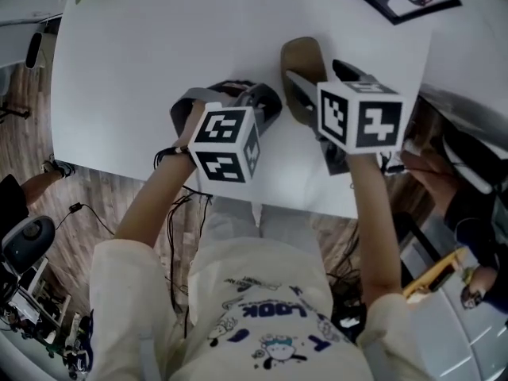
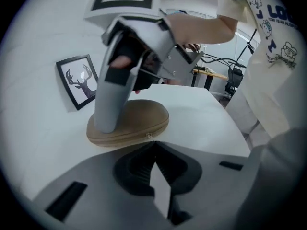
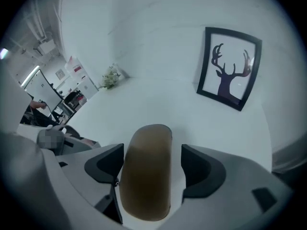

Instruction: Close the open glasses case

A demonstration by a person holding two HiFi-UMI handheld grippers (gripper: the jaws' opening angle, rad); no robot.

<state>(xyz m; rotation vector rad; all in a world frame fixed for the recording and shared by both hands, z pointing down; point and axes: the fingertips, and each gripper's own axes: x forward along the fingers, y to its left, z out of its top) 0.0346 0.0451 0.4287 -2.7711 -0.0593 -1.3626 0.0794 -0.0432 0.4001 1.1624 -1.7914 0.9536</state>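
White table (image 1: 119, 70) over wood floor (image 1: 103, 193)

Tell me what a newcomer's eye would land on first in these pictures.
First comes the tan oval hard-shell glasses case. It lies lid down on the white table, and the right gripper straddles it with one jaw on either side. Next is the black-framed deer silhouette picture near the table's far right corner. The left gripper, jaws together and empty, points at the case from the side.

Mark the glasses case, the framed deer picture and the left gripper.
glasses case (image 2: 144, 119), left gripper view, tan lid.
framed deer picture (image 3: 230, 75), right gripper view, deer print.
left gripper (image 2: 155, 146), left gripper view, meeting jaw tips.
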